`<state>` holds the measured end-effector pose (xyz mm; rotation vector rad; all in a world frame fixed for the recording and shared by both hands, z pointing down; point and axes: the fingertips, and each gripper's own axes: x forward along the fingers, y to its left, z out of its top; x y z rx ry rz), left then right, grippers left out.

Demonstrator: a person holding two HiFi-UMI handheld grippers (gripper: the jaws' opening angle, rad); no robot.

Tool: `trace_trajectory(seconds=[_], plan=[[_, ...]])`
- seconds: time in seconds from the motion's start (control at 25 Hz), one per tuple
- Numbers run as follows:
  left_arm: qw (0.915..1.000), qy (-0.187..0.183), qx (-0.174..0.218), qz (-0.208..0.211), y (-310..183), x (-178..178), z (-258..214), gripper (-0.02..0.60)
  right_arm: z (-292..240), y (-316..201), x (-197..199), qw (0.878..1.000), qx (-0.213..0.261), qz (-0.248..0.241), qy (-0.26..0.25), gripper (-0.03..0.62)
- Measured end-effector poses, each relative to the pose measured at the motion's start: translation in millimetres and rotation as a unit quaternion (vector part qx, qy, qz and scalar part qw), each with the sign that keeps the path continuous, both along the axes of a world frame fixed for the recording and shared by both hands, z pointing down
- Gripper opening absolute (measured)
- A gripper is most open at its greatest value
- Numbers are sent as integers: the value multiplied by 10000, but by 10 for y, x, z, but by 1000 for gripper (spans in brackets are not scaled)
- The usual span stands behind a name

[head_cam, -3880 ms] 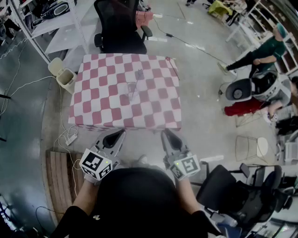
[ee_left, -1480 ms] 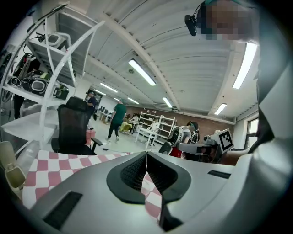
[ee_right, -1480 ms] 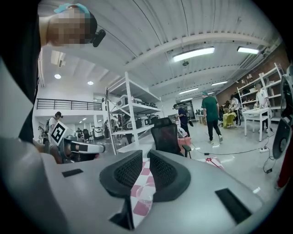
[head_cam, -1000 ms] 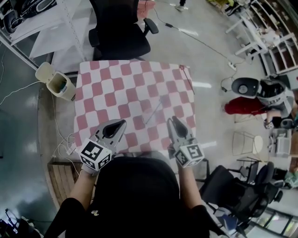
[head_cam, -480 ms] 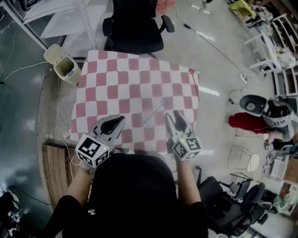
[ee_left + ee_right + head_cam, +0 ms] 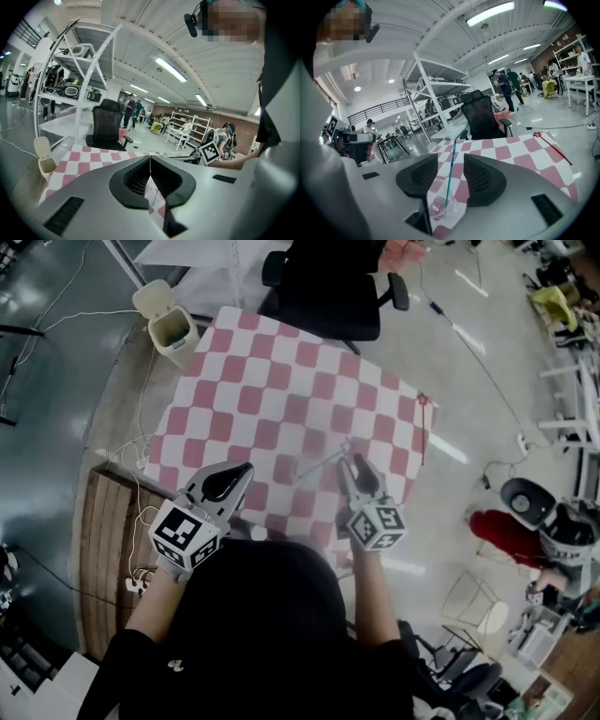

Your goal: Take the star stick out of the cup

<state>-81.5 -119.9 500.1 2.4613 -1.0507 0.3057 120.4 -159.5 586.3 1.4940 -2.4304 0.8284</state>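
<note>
Right gripper (image 6: pixel 451 157) opening, jaws either side of the stick (image 6: pixel 449 183) in the cup (image 6: pixel 438 208), likely readying your pinch; left gripper (image 6: pixel 150 159) pressed together, empty, idle left of cup.

Black sleeves (image 6: pixel 129 664); grey left gripper (image 6: pixel 243 470) and right gripper (image 6: pixel 348 462), each with a black-and-white marker cube (image 6: pixel 187 538).

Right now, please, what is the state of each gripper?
Left gripper: closed, fingers together, holding nothing.
Right gripper: opening, fingers wide apart on either side of the clear cup and its teal stick, gripping neither.
</note>
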Motion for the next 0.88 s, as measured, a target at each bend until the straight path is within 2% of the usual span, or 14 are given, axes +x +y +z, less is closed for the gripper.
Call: trace_trajectory(seconds=[0.32, 0.52, 0.76, 0.88], plan=[[9987, -188, -134, -456, 139, -84, 81, 41, 258, -113, -175, 9990, -177, -359, -176, 162], [9973, -240, -197, -659, 205, -173, 108, 42, 272, -150, -170, 9993, -92, -325, -139, 87], [9968, -237, -199, -738, 248, -197, 112, 41, 236, -169, -161, 9993, 33, -359, -125, 37], [9969, -225, -182, -736, 250, -203, 104, 42, 206, -168, -174, 9990, 90, -402, -161, 32]])
